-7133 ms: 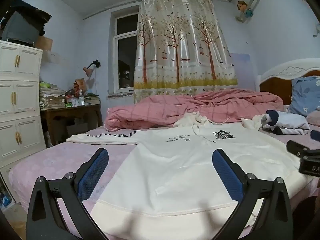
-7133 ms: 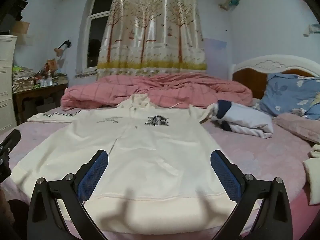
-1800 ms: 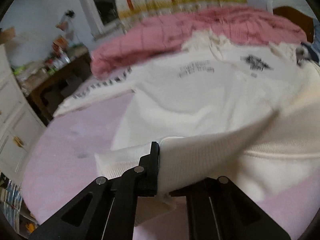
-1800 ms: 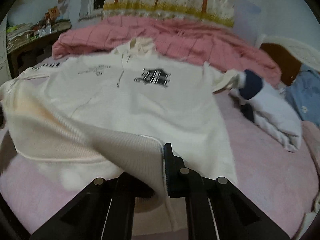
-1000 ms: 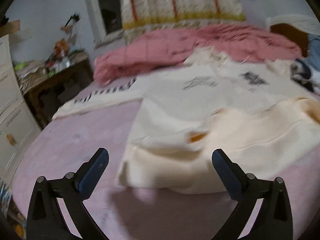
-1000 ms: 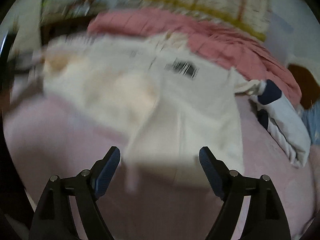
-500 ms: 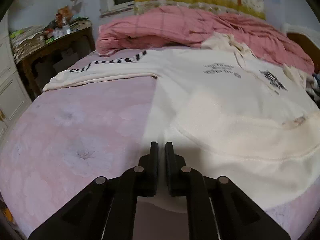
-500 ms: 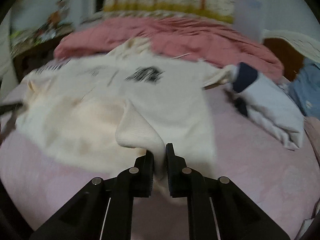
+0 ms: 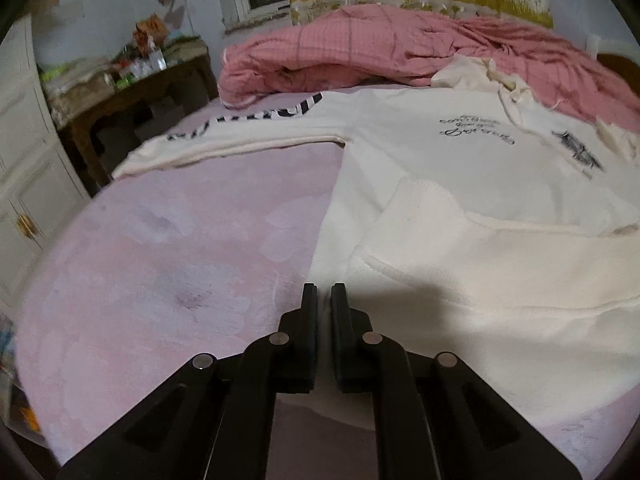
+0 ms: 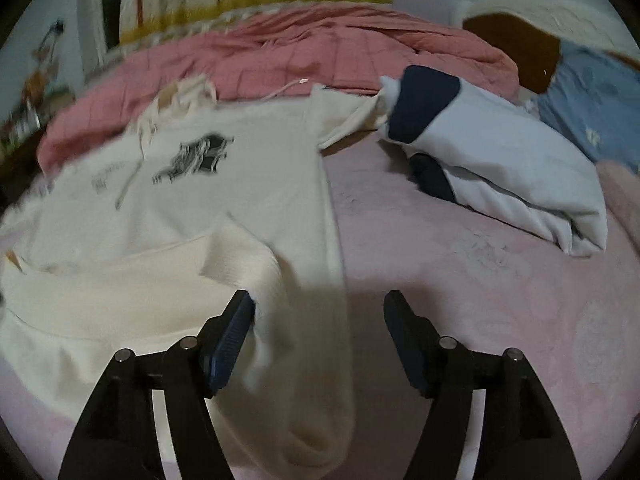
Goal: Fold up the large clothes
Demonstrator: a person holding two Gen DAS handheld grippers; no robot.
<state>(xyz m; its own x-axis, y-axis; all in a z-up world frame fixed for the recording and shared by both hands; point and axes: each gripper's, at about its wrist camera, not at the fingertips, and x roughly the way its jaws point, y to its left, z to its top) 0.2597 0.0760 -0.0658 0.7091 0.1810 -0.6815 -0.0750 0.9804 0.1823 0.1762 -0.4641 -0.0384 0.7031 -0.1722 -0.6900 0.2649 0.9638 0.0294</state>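
Observation:
A large cream hoodie (image 9: 460, 168) with black prints lies face up on the pink bed sheet (image 9: 168, 248). Its ribbed bottom hem (image 9: 420, 216) is folded up over the body. One sleeve (image 9: 240, 140) with black lettering stretches out to the left. My left gripper (image 9: 324, 296) is shut and empty, hovering at the hoodie's left edge. In the right wrist view the hoodie (image 10: 224, 200) lies left of centre, with the folded hem corner (image 10: 244, 256) by my right gripper (image 10: 320, 304), which is open, its left pad touching the cloth.
A rumpled pink quilt (image 9: 380, 52) lies behind the hoodie. A folded white and navy garment (image 10: 480, 152) and a blue pillow (image 10: 592, 96) lie at the right. A cluttered wooden table (image 9: 132, 88) and white drawers (image 9: 24, 168) stand left of the bed.
My right gripper has opened and let go of the folded hem, which now rests on the hoodie's body. My left gripper stays shut and has barely moved.

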